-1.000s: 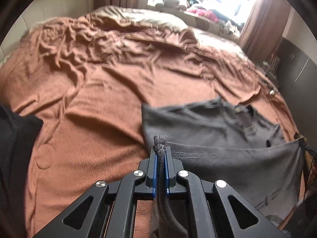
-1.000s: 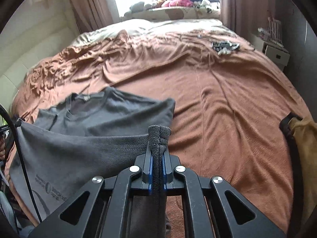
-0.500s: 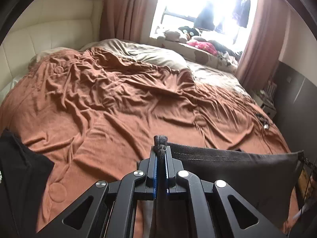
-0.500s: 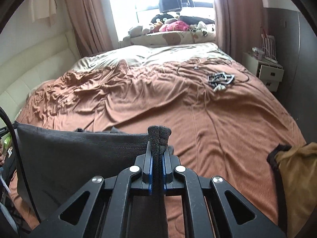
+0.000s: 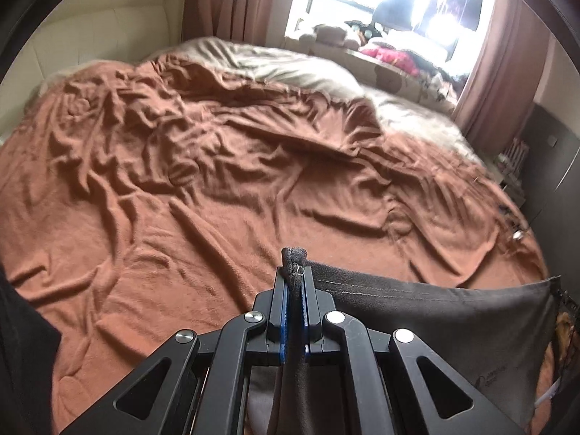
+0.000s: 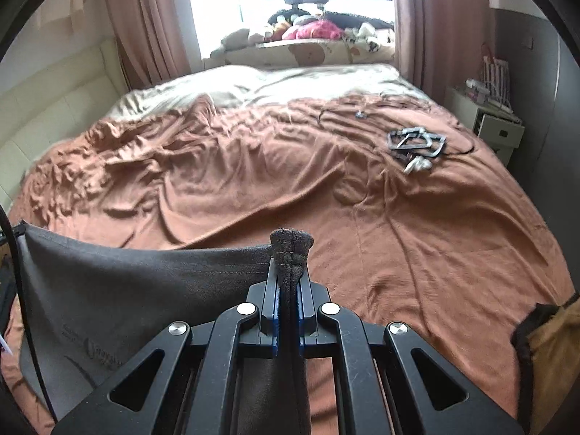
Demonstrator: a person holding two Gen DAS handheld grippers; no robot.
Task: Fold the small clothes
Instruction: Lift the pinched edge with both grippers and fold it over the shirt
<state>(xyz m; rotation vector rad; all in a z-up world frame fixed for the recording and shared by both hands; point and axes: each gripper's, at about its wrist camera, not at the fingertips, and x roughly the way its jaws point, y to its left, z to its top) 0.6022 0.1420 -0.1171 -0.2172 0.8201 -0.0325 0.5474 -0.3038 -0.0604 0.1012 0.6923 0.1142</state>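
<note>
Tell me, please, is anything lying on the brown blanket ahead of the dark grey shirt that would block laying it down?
Nothing visible blocks it. The dark grey shirt hangs between both grippers over bare brown blanket. The only clutter, a grey tangle of straps, lies far off to the right.

Daylight floods in from the window (image 5: pixel 391 11) at the far end; the panes are blown out to pure white in both wrist views, detail on the sill half lost in glare; the curtains (image 6: pixel 145 36) beside it sit dull and warm. The brown blanket (image 5: pixel 217 188) takes raking light, so every crease throws a soft shadow; the left view is smeared with motion blur, worst on the right side of the bed; the right view is crisper, though the far bedding softens. Near the lens the dark grey shirt (image 6: pixel 127 290) goes murky and grainy; fisheye bending curves the walls, and black vignette rings the corners.
</note>
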